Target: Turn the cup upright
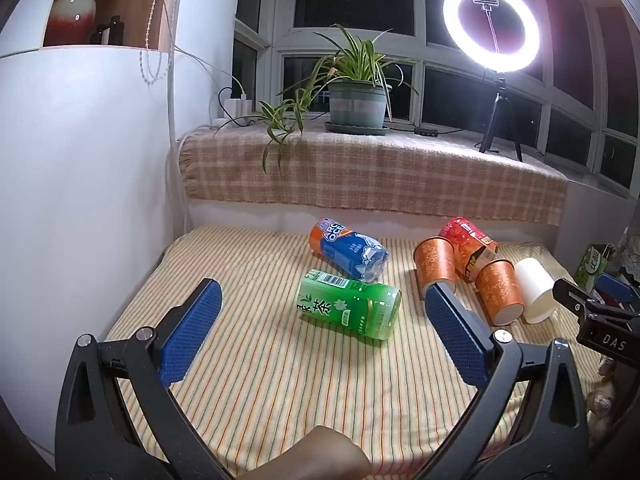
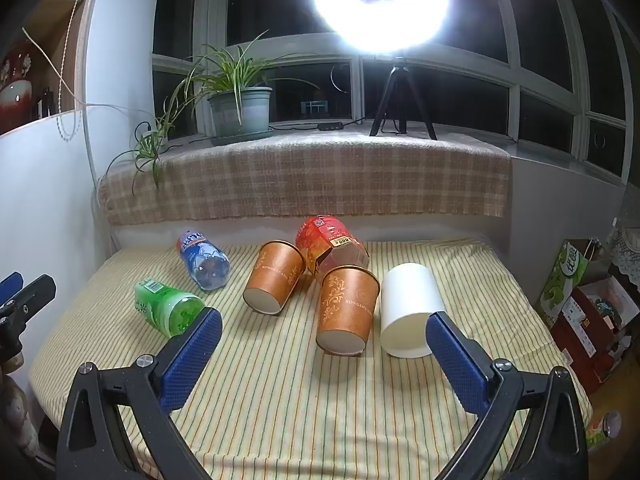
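Note:
Several cups lie on their sides on the striped cloth (image 2: 280, 392). A white paper cup (image 2: 410, 310) lies at the right, its base toward me. Two orange paper cups lie left of it, one near (image 2: 347, 309), one farther back (image 2: 275, 276). A red cup (image 2: 332, 242) lies behind them. My right gripper (image 2: 324, 324) is open and empty, just in front of the near orange cup and the white cup. My left gripper (image 1: 320, 300) is open and empty, with a green bottle (image 1: 350, 304) lying between its fingers' lines. The cups also show in the left wrist view, with the white cup (image 1: 534, 290) at the right.
A blue bottle (image 2: 204, 260) lies at the back left, also in the left wrist view (image 1: 348, 250). A checked cloth covers the sill (image 2: 304, 176), holding a potted plant (image 2: 240, 112) and a ring light on a tripod (image 2: 380, 4). Boxes (image 2: 588, 312) stand right of the table.

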`<state>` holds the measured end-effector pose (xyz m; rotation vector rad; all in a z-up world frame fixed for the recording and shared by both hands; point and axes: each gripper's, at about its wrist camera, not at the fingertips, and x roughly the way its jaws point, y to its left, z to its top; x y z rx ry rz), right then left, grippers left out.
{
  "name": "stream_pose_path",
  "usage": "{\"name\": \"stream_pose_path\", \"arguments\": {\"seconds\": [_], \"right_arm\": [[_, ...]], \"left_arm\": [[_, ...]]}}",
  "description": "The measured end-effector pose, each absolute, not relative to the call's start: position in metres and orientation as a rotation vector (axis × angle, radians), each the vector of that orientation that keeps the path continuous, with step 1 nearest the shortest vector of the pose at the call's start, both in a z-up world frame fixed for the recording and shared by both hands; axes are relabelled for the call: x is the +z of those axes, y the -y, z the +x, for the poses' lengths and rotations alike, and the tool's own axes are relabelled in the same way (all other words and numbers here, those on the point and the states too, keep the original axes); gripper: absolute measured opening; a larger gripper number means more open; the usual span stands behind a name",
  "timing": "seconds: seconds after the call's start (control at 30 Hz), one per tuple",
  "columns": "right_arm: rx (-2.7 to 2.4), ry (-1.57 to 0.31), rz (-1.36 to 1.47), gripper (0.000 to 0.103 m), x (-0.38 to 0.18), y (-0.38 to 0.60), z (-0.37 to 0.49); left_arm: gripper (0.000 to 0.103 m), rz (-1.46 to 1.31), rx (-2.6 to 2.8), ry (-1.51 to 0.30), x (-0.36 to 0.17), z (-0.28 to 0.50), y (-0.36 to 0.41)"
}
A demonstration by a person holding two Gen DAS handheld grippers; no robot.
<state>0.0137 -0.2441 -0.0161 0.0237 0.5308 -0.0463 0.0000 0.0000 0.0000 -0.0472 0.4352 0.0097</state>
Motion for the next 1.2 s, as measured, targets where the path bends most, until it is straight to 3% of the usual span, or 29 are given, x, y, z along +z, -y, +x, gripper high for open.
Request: {"name": "stream_pose_path", "arguments": {"seconds": [1.2], "right_arm": [[0.013, -0.595, -0.010, 0.103, -0.031, 0.227, 0.054]], "left_arm": [[0.103, -0.075, 0.035, -0.487, -0.018, 0.018, -0.012]]}}
